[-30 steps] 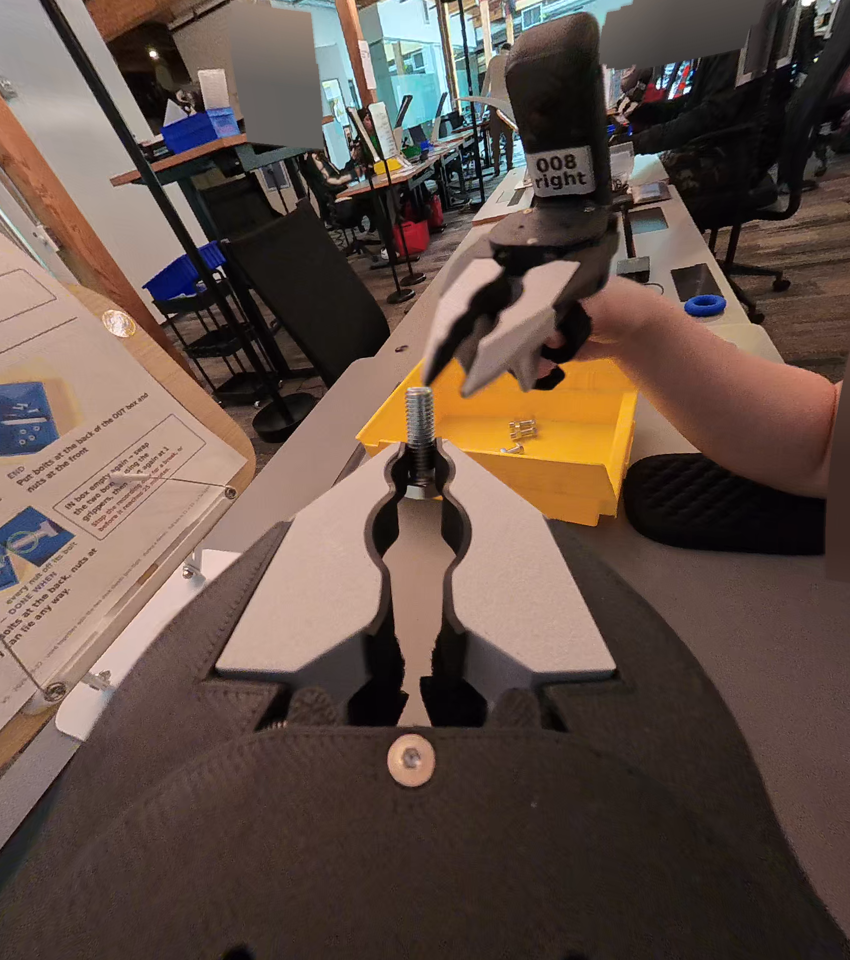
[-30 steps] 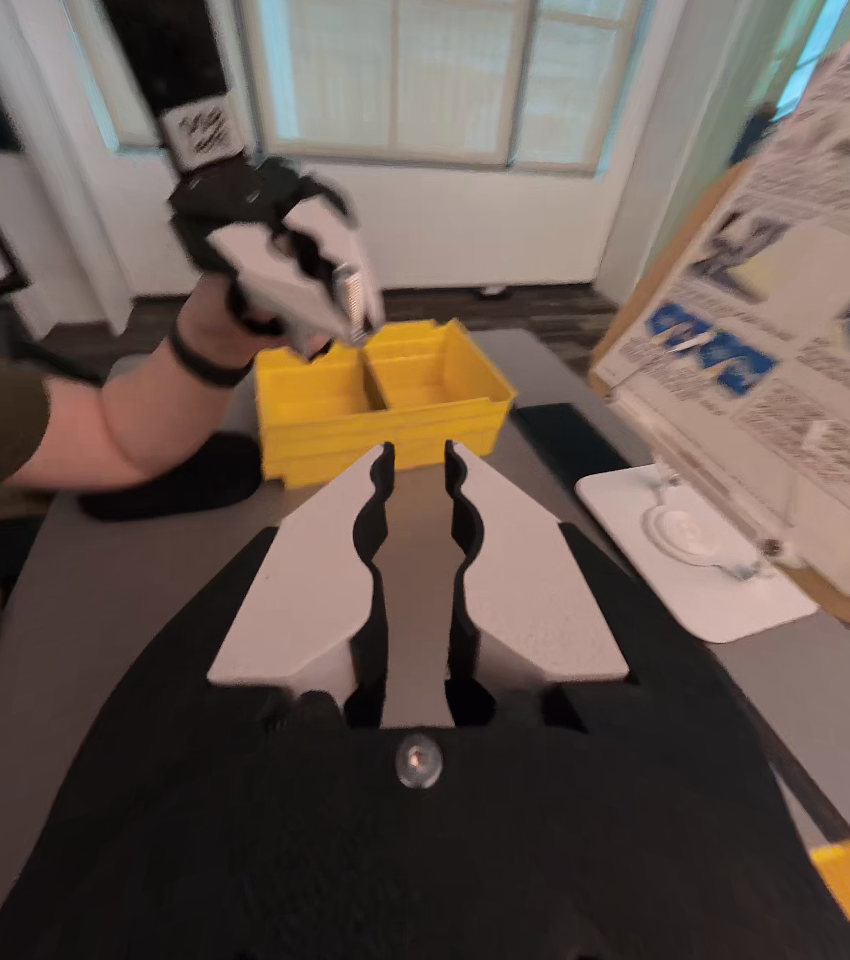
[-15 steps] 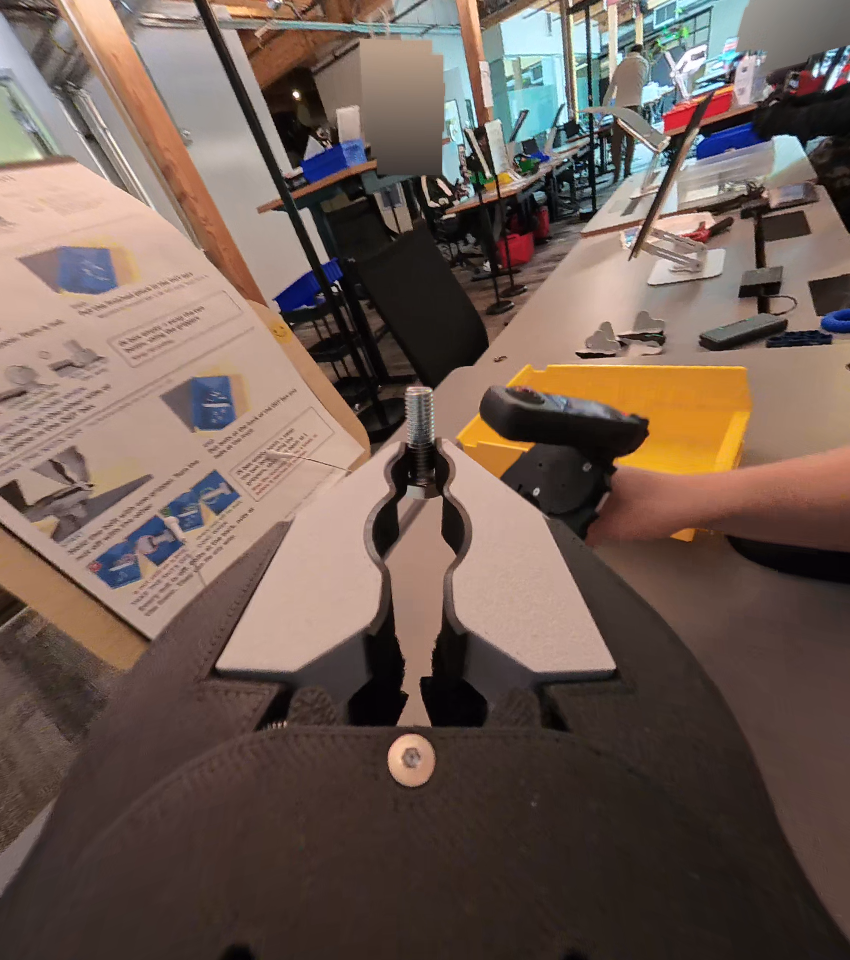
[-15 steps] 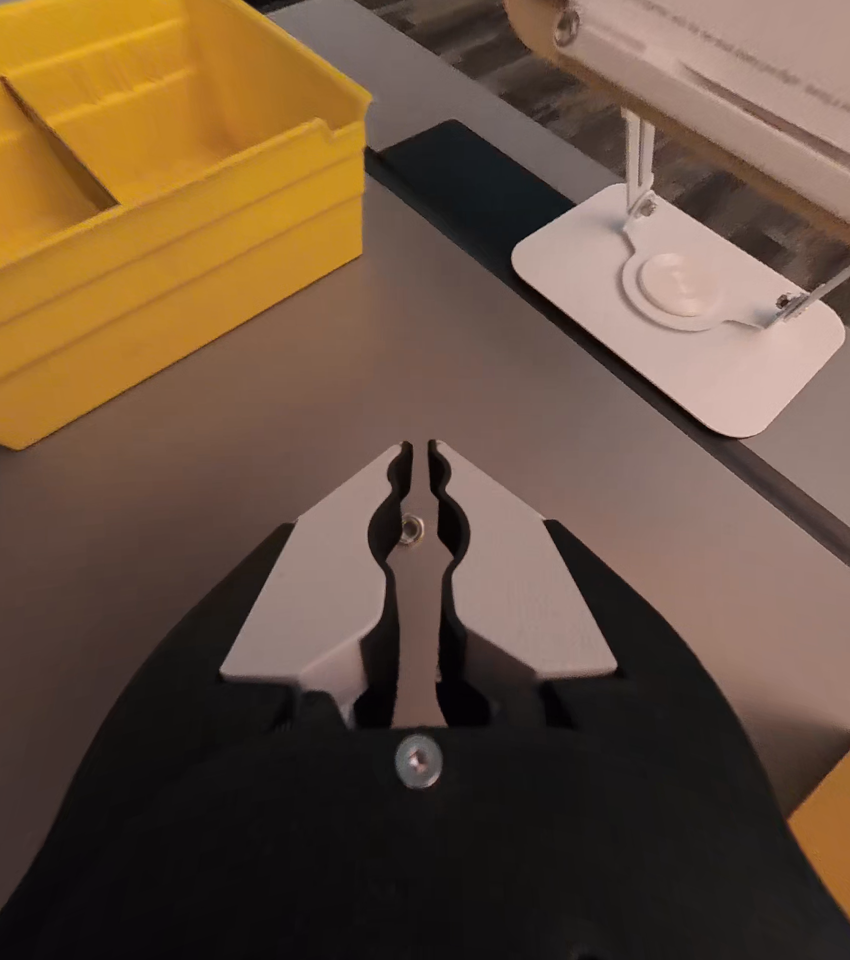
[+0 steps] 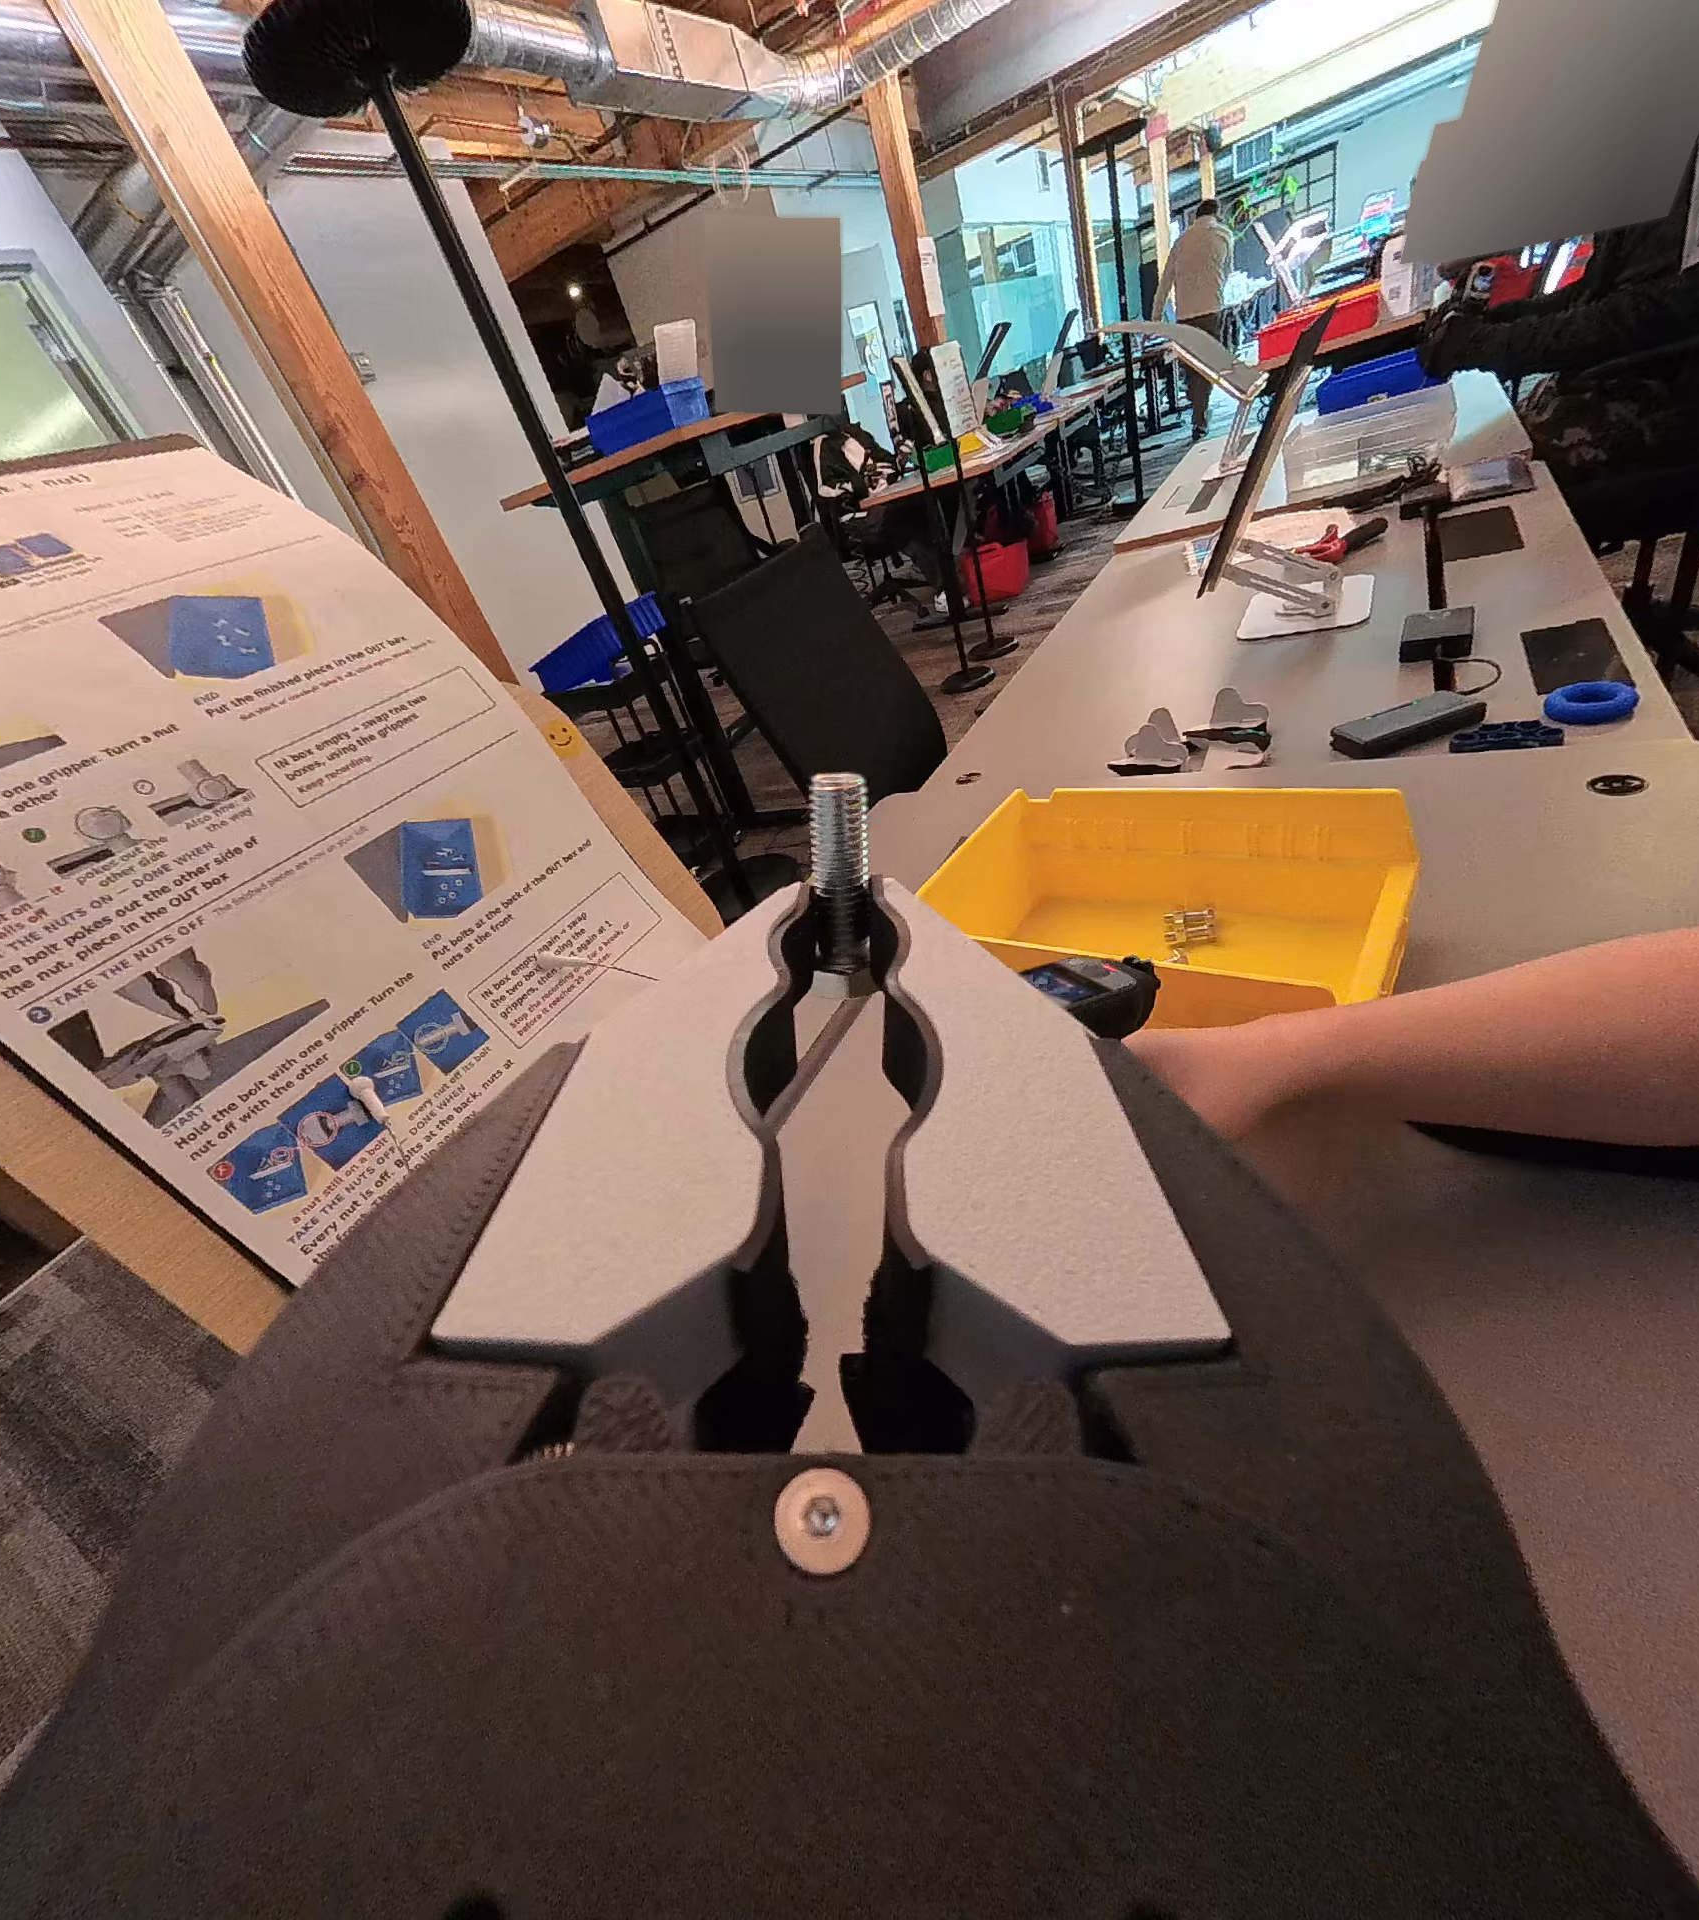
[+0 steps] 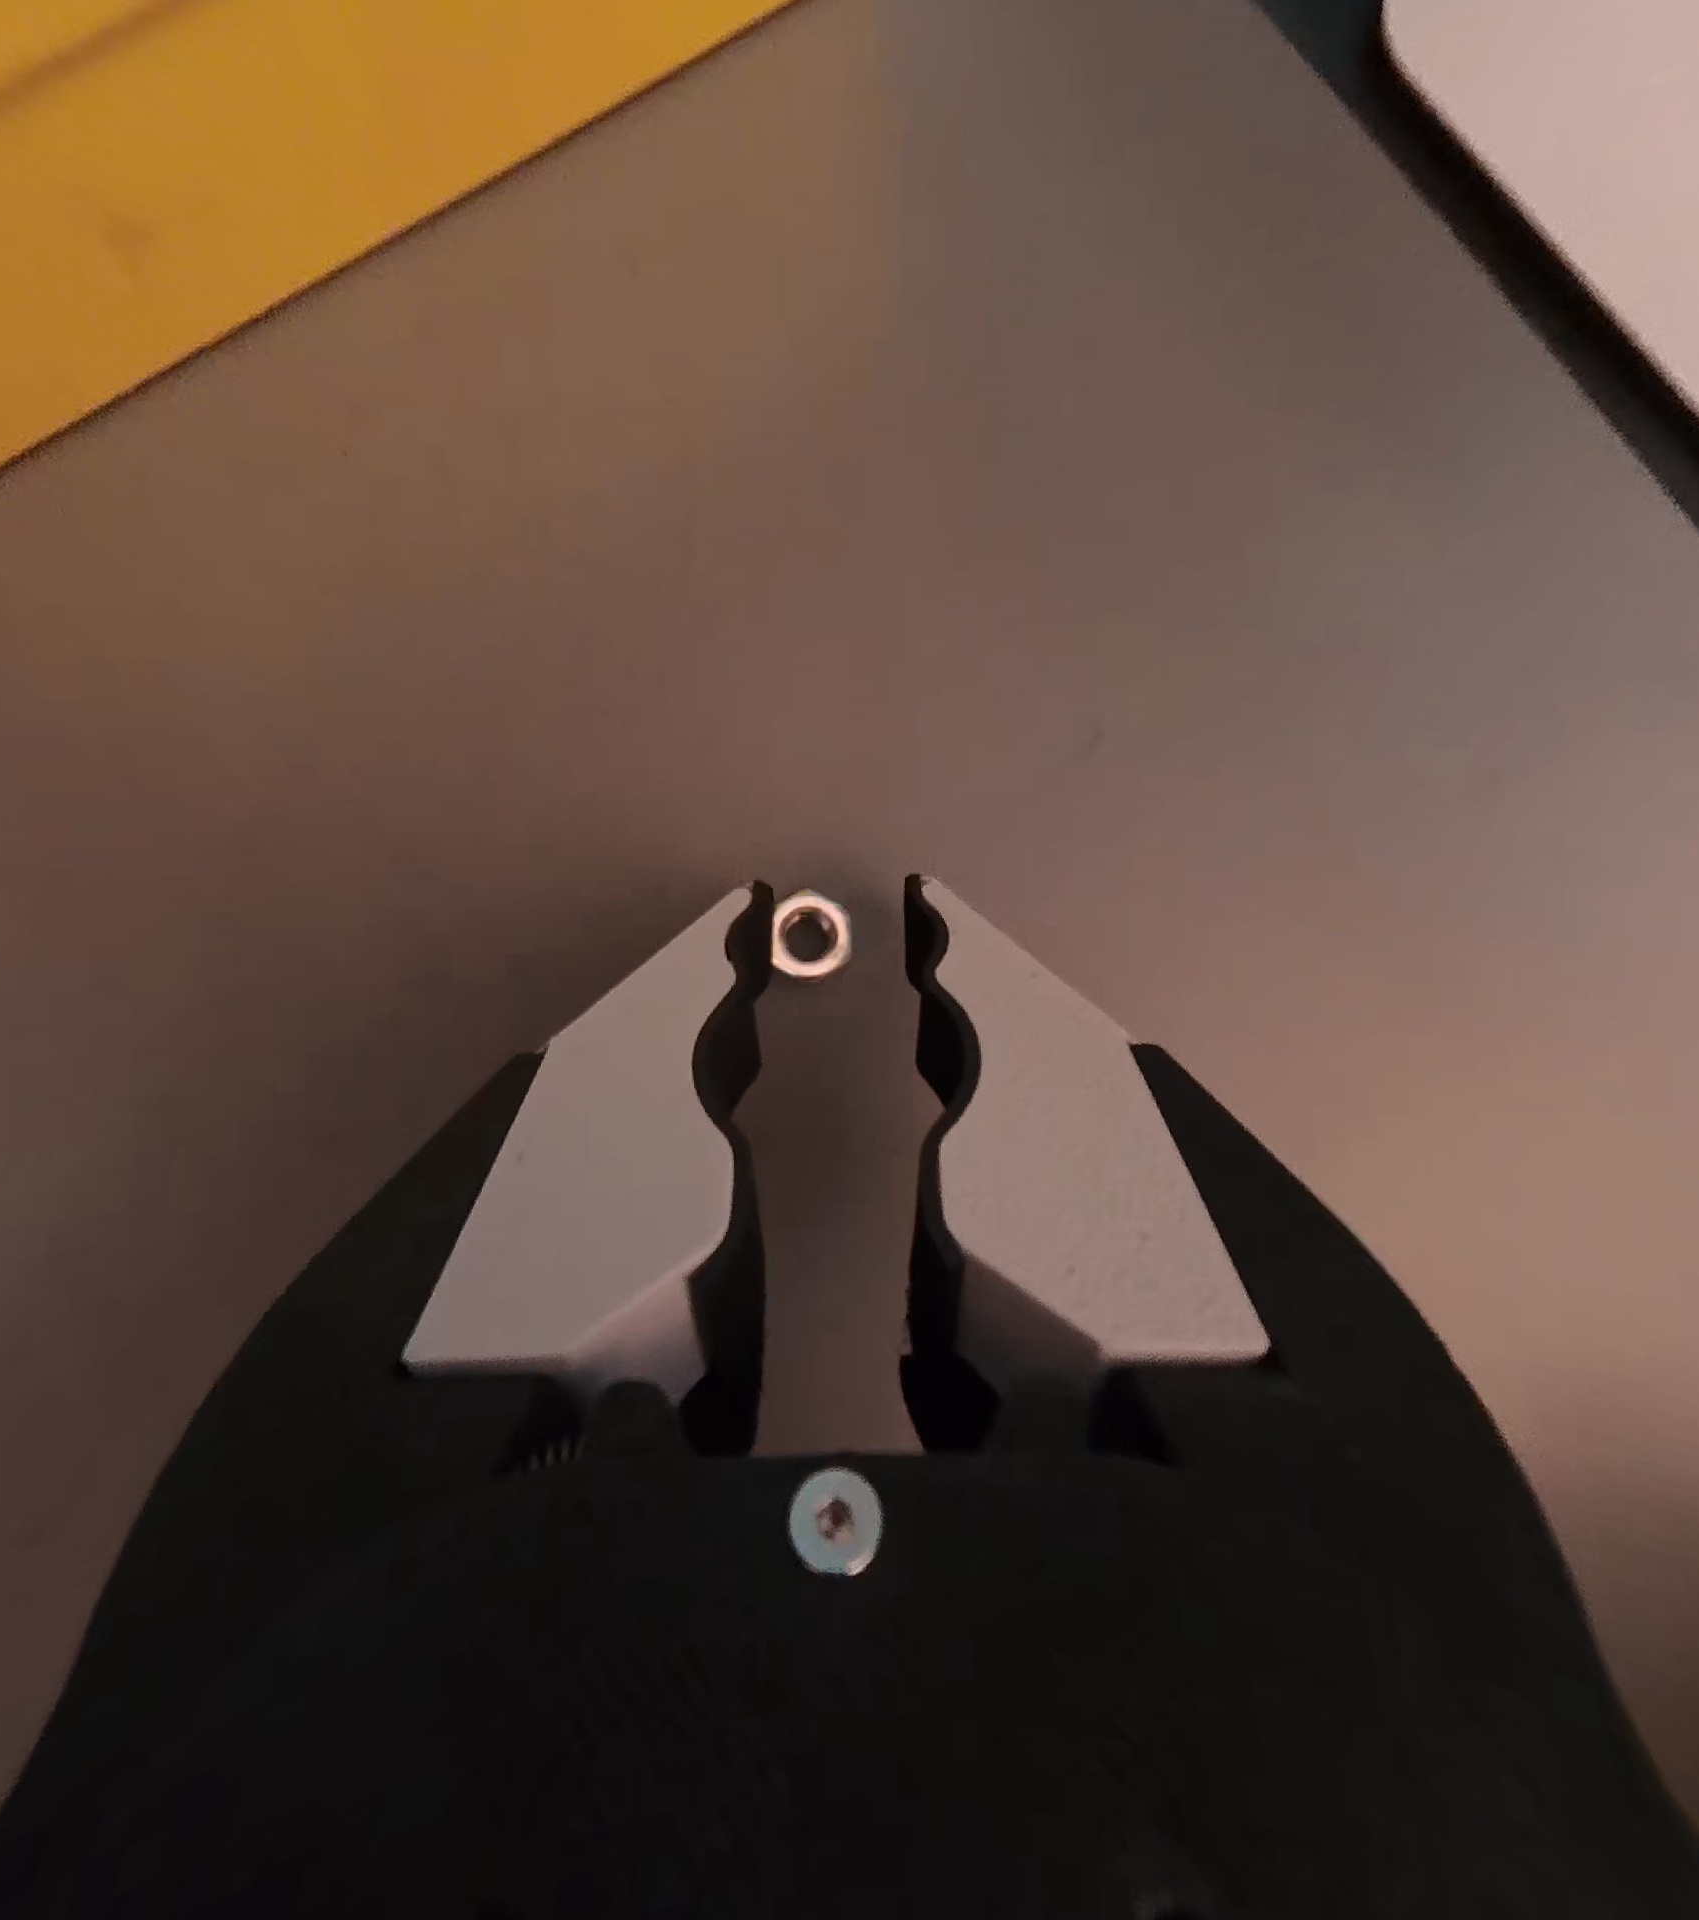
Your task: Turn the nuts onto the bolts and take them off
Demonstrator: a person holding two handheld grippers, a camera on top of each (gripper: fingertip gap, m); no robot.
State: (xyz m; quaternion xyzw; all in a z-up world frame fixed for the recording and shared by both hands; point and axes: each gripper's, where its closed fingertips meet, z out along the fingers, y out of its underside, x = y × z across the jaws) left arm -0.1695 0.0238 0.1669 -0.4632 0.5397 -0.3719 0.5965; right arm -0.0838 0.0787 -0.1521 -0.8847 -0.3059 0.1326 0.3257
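My left gripper [image 5: 837, 902] is shut on a silver bolt [image 5: 837, 844], gripped near its hex head, with the threaded end sticking out past the fingertips. My right gripper [image 6: 832, 902] is open and points down at the grey table [image 6: 928, 623]. A small silver nut [image 6: 812, 934] lies flat on the table between its fingertips, close to the left finger [image 6: 637, 1101]. In the left wrist view only the back end of the right gripper [image 5: 1084, 983] and the person's forearm [image 5: 1468, 1029] show, low beside the yellow bin [image 5: 1177, 914].
The yellow bin holds a few loose metal parts [image 5: 1188, 925]; its wall shows in the right wrist view [image 6: 201, 208]. An instruction board [image 5: 201, 831] stands at the left, its white base plate [image 6: 1655, 260] on the table. Tools and a blue ring [image 5: 1590, 701] lie farther back. My hands' fingertips stand some 35 cm from each other.
My right gripper swung down to the table and now stands open, lower and closer, around the nut. My left gripper still holds the bolt and tilted up slightly.
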